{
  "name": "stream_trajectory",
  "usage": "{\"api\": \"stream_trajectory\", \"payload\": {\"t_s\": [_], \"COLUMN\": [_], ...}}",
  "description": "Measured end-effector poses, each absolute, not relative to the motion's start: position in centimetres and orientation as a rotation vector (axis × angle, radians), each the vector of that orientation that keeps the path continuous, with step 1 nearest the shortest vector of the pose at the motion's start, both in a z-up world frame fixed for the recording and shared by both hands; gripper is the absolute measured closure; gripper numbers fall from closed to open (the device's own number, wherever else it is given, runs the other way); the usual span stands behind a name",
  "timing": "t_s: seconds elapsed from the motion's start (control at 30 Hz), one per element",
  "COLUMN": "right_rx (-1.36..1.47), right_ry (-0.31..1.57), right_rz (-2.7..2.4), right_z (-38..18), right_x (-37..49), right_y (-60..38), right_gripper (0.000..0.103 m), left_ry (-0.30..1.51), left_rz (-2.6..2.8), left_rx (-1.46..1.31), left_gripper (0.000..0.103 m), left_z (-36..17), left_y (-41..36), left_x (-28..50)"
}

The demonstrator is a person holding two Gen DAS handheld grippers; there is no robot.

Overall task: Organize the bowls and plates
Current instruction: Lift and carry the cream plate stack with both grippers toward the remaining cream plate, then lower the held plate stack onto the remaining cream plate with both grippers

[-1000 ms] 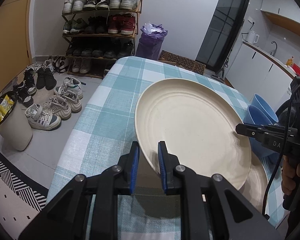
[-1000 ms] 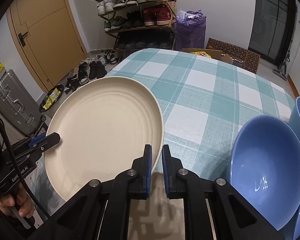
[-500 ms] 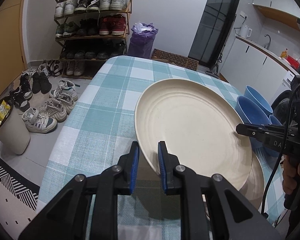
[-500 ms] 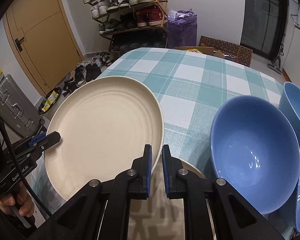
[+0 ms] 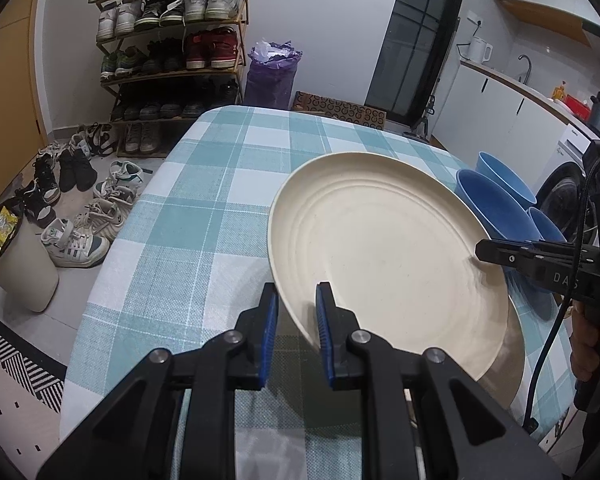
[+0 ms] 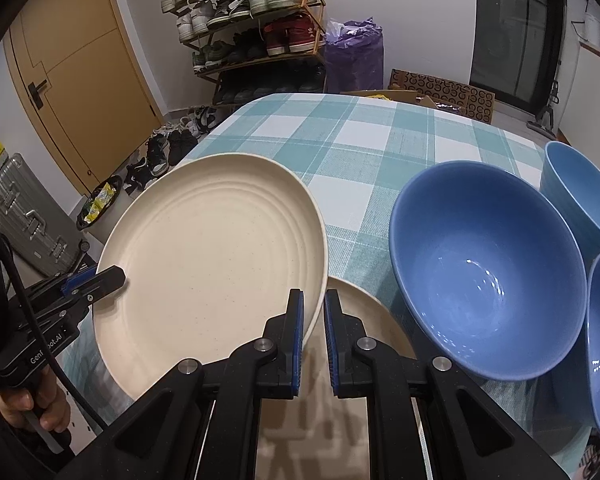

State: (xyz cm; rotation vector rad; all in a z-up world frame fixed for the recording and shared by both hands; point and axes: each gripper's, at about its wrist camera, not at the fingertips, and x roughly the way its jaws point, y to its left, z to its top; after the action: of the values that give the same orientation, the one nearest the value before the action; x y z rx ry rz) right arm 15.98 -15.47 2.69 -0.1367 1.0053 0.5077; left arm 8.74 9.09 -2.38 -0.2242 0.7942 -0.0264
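The left tongs (image 5: 296, 326) point forward and steeply down, their blue-padded fingers (image 5: 269, 330) drawn close and pinching the near rim of a cream plate (image 5: 380, 256). The right tongs (image 6: 311, 334) tilt down more steeply, their jaws likewise clamped on the same plate's opposite rim. In the right wrist view, the left tongs reach in from the left edge, a bare hand (image 6: 32, 404) wrapped around the handle. In the left wrist view, the other hand (image 5: 592, 332) grips the right handle.

Both wrist views look steeply down, close, from opposite rims of one cream plate (image 5: 384, 248).
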Motion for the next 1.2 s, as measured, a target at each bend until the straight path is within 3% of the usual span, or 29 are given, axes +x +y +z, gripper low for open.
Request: {"api": "stream_trajectory", "payload": {"t_s": [1.2], "right_rx": [-0.095], "right_ry": [1.041], "right_rz": [0.428], "right_z": [1.5], "right_x": [12.6], "right_y": [-21.1], "right_gripper": [0.092], "left_ry": [0.842], "left_rz": [-0.106], "left_rx": [-0.115], "left_gripper": [0.086], "left_z": [-3.0], "left_y": [3.9], "left_x": [8.2]}}
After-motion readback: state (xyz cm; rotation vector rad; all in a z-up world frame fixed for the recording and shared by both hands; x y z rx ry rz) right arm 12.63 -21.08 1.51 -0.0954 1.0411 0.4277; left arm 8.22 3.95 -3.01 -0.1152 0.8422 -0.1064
